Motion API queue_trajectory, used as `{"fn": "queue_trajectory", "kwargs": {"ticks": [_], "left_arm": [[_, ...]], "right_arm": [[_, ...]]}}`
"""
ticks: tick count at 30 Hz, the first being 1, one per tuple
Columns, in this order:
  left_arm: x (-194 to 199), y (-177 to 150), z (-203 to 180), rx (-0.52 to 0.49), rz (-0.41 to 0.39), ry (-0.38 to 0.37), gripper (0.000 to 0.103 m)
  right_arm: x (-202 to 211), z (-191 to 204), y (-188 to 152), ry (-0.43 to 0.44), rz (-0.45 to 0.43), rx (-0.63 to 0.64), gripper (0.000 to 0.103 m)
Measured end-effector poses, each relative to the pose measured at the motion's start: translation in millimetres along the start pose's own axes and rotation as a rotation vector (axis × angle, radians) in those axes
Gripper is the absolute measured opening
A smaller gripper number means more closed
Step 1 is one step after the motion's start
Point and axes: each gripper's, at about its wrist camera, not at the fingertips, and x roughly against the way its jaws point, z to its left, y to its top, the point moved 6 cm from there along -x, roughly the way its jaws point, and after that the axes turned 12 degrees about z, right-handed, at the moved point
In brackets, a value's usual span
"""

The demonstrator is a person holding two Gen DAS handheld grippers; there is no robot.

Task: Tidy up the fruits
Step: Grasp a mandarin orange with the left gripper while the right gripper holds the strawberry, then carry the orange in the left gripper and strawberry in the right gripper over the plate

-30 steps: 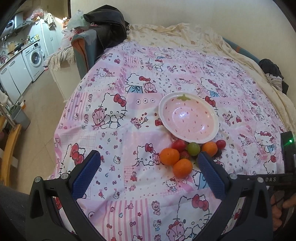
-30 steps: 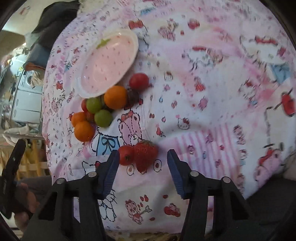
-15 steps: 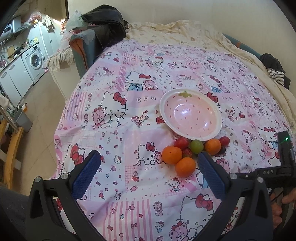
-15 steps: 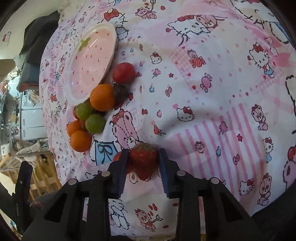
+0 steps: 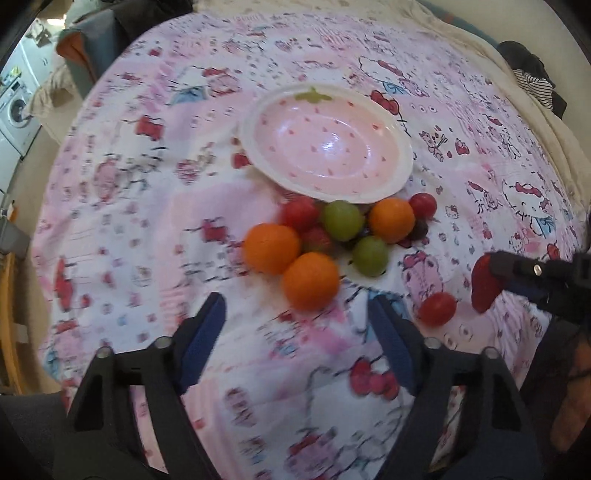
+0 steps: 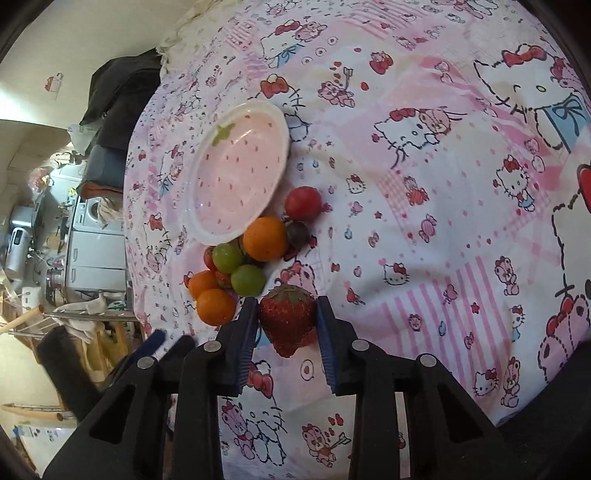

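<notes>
A pink strawberry-pattern bowl (image 5: 404,162) (image 6: 195,221) stands empty on the Hello Kitty cloth. In front of it lies a pile of oranges, green grapes and red tomatoes. My left gripper (image 5: 295,314) points down at the pile with its jaws closing. The nearest orange (image 5: 311,280) sits just past its fingertips, untouched. My right gripper (image 6: 284,310) is shut on a red strawberry (image 6: 286,321) and holds it just above the cloth. The left wrist view shows that gripper (image 5: 496,282) at the right, with the strawberry (image 5: 484,284) and a loose red tomato (image 5: 437,308) beside it.
The cloth-covered table drops off at its left edge (image 5: 44,236) toward a washing machine (image 5: 14,110) and a chair with dark clothes (image 6: 118,96). A cream blanket (image 5: 461,33) and striped clothing (image 5: 535,85) lie at the back right. A person's hand (image 5: 569,417) is at the lower right.
My left gripper came down close over the fruit pile and its jaws narrowed. My right gripper shut on the strawberry and raised it, leaving the red tomato on the cloth.
</notes>
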Motion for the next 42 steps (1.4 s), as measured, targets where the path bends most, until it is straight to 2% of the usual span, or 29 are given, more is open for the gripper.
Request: {"fn": "queue_trajectory", "kwargs": {"ticks": [1, 3, 7, 10, 11, 14, 21, 30, 35, 42], "left_arm": [[-7.1, 2.5, -4.8, 0.000, 0.014, 0.002, 0.071], [-16.5, 5.6, -10.0, -0.010, 0.028, 0.014, 0.059], [-29.1, 10.5, -11.7, -0.037, 0.028, 0.084, 0.049], [-31.6, 11.9, -6.5, -0.012, 0.018, 0.070, 0.042], [-30.3, 11.4, -4.8, -0.001, 0.016, 0.045, 0.035], [-27.0, 9.6, -1.3, 0.017, 0.018, 0.014, 0.034], [-1.8, 2.6, 1.3, 0.023, -0.018, 0.006, 0.033], [57.0, 5.4, 9.6, 0.010, -0.143, 0.016, 0.033], [85.6, 24.7, 20.1, 0.003, -0.213, 0.034, 0.033], [104.2, 60.2, 30.4, -0.003, -0.264, 0.051, 0.033]], "right_arm": [[1.0, 0.2, -0.8, 0.001, -0.002, 0.002, 0.033], [1.1, 2.1, -0.4, 0.004, -0.009, 0.004, 0.033], [2.8, 3.2, 0.6, -0.003, -0.018, 0.012, 0.033], [3.8, 1.5, 1.7, -0.003, -0.019, 0.008, 0.033], [4.0, 1.7, 2.2, -0.004, -0.020, 0.008, 0.033], [6.0, 2.9, 2.7, -0.006, -0.025, 0.016, 0.033], [4.9, 8.0, -0.6, -0.015, -0.028, 0.034, 0.033], [11.5, 24.0, -0.4, -0.028, -0.067, 0.085, 0.033], [28.2, 41.1, 8.7, -0.042, -0.127, 0.151, 0.033], [50.6, 58.1, 33.3, -0.029, -0.197, 0.203, 0.033]]}}
